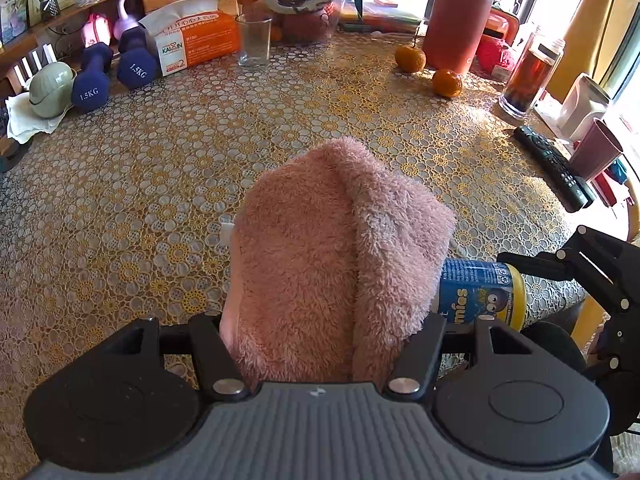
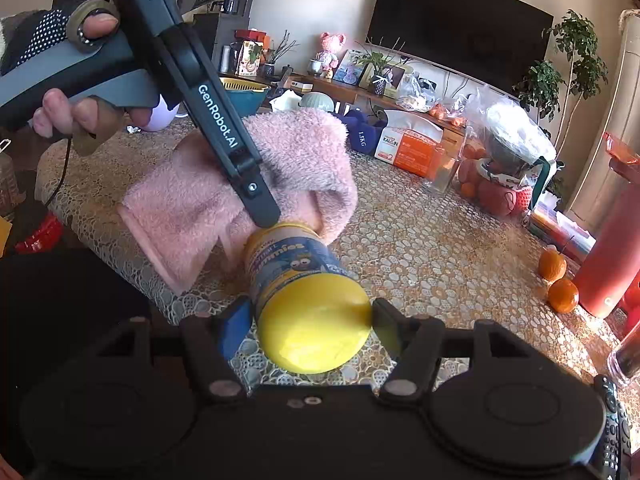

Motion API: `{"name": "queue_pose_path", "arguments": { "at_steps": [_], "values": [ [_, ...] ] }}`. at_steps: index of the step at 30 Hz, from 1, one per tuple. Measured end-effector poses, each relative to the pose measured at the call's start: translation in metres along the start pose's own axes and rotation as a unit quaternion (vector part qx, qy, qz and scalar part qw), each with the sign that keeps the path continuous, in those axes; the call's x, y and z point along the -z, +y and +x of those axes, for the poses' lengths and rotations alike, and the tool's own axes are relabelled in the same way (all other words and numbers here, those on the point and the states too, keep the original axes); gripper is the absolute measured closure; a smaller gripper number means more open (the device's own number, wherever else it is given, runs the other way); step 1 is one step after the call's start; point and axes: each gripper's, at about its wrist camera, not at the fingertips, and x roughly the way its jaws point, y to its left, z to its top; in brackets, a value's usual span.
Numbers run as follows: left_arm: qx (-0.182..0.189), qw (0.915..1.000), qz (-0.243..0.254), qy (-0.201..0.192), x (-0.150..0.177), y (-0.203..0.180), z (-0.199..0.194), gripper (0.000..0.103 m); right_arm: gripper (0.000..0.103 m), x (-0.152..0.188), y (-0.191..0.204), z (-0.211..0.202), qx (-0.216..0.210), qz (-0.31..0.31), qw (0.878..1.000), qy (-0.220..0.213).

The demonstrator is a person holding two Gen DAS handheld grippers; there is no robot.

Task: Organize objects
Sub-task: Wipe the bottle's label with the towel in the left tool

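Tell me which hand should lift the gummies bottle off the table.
Right. The right gripper already brackets the gummies bottle's yellow cap, while the left gripper is full of pink towel.

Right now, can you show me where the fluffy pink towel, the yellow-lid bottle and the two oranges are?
fluffy pink towel (image 1: 328,248): left wrist view, middle of its fuzzy top.
yellow-lid bottle (image 2: 314,330): right wrist view, on the yellow lid.
two oranges (image 1: 410,59): left wrist view, on the farther orange.
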Motion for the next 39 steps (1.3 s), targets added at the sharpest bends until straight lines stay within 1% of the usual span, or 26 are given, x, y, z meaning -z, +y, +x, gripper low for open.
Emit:
{"name": "queue_pose_path", "arguments": {
  "at_steps": [3,7,10,12,13,15,18,19,24,29,31,34,36,39],
  "values": [
    [0.014,0.9997,0.015,-0.015,0.001,-0.008,-0.012,0.041,0.038,0.0,0.002,0.0,0.001,-0.008,1.0,-0.001],
    [0.049,0.9976,0.042,-0.026,0.0,-0.028,-0.023,0.041,0.038,0.001,0.003,0.0,0.002,-0.016,1.0,0.0],
    [0.088,0.9942,0.059,-0.021,0.004,-0.043,-0.023,0.041,0.038,0.0,0.002,-0.001,0.001,-0.017,1.0,0.001],
    [0.12,0.9906,0.066,-0.009,0.007,-0.048,-0.018,0.041,0.038,0.0,0.002,-0.001,-0.001,-0.02,1.0,0.001],
    [0.128,0.9893,0.07,0.0,0.009,-0.049,-0.014,0.041,0.038,0.0,0.002,0.0,-0.002,-0.022,1.0,0.002],
    [0.132,0.9887,0.071,0.007,0.012,-0.049,-0.008,0.041,0.038,0.0,0.002,0.001,-0.003,-0.032,0.999,0.009],
    [0.149,0.9875,0.05,0.012,0.013,-0.039,-0.005,0.041,0.038,0.002,0.001,0.002,-0.004,-0.04,0.999,0.015],
    [0.15,0.9876,0.043,0.013,0.014,-0.034,-0.004,0.041,0.038,0.002,0.0,0.002,-0.005,-0.04,0.999,0.014],
    [0.126,0.9916,0.02,0.021,0.016,-0.015,0.002,0.041,0.038,0.0,0.0,0.001,-0.006,-0.036,0.999,0.005],
    [0.089,0.9956,-0.011,0.029,0.02,0.011,0.013,0.041,0.038,0.001,-0.002,0.001,-0.008,-0.028,1.0,0.006],
    [0.081,0.9959,-0.026,0.03,0.022,0.02,0.015,0.041,0.038,0.002,-0.004,0.001,-0.011,-0.017,1.0,0.008],
    [0.089,0.9954,-0.035,0.014,0.023,0.025,0.006,0.041,0.038,0.0,-0.013,0.0,-0.019,0.027,0.999,0.006],
    [0.093,0.9952,-0.028,0.0,0.021,0.022,-0.003,0.041,0.038,-0.001,-0.02,-0.001,-0.024,0.053,0.998,0.003],
    [0.106,0.9941,-0.015,-0.019,0.014,0.01,-0.015,0.041,0.038,-0.003,-0.028,0.0,-0.024,0.076,0.997,0.001]
  ]
}}
